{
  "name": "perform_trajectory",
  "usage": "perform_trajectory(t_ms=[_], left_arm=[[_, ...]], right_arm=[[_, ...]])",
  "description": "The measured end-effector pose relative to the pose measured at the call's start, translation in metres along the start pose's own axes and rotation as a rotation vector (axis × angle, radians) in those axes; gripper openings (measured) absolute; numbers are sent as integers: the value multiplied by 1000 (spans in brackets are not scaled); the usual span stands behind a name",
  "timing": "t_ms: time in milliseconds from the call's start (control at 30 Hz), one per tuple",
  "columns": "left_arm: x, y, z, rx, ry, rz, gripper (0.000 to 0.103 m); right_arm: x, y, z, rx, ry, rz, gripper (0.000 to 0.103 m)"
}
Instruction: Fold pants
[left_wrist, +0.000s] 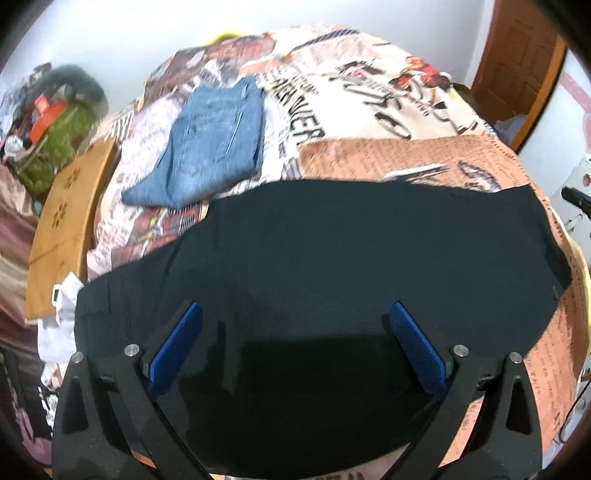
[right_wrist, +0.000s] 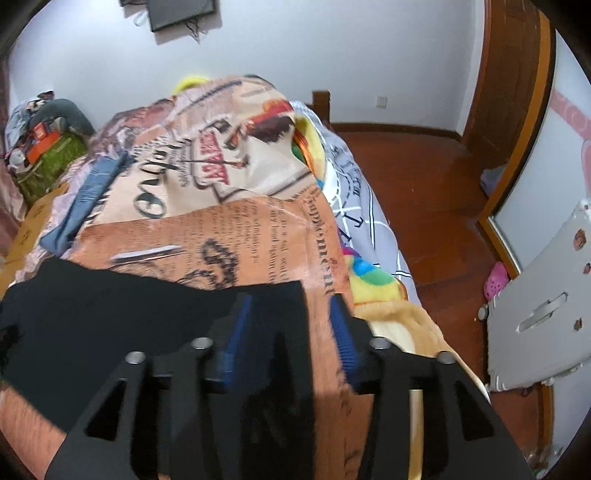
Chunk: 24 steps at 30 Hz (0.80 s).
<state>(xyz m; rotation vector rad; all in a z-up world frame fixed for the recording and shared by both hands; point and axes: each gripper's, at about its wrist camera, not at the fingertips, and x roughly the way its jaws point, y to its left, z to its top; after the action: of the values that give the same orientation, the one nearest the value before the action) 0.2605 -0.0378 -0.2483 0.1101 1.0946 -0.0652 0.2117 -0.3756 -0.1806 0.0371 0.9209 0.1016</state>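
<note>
Black pants (left_wrist: 332, 258) lie spread flat across the newspaper-print bedspread (left_wrist: 406, 155). My left gripper (left_wrist: 295, 306) hovers over their near middle, its blue pads wide apart with nothing between them. In the right wrist view the black pants (right_wrist: 110, 306) fill the lower left, and their right edge runs under my right gripper (right_wrist: 291, 299). That gripper's jaws stand partly apart above the edge, and the pads do not press on the cloth. The near part of the pants is hidden behind both grippers.
Folded blue jeans (left_wrist: 214, 147) lie on the bed beyond the pants, to the left. A wooden board (left_wrist: 62, 236) and a cluttered green bag (left_wrist: 55, 140) stand at the left. A rainbow blanket (right_wrist: 369, 273), wooden floor (right_wrist: 424, 184) and a white panel (right_wrist: 535, 306) are off the bed's right side.
</note>
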Motion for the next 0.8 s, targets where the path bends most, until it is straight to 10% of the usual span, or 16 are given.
perform_trajectory(t_ms=[200,800], left_arm=[[-7,-19,8,44,-22,-34,102],[31,-68,7,127,128,-138,103]], right_arm=[[-23,14,-33,74,1,68,62],[7,-10,-117,506,118,278,62]])
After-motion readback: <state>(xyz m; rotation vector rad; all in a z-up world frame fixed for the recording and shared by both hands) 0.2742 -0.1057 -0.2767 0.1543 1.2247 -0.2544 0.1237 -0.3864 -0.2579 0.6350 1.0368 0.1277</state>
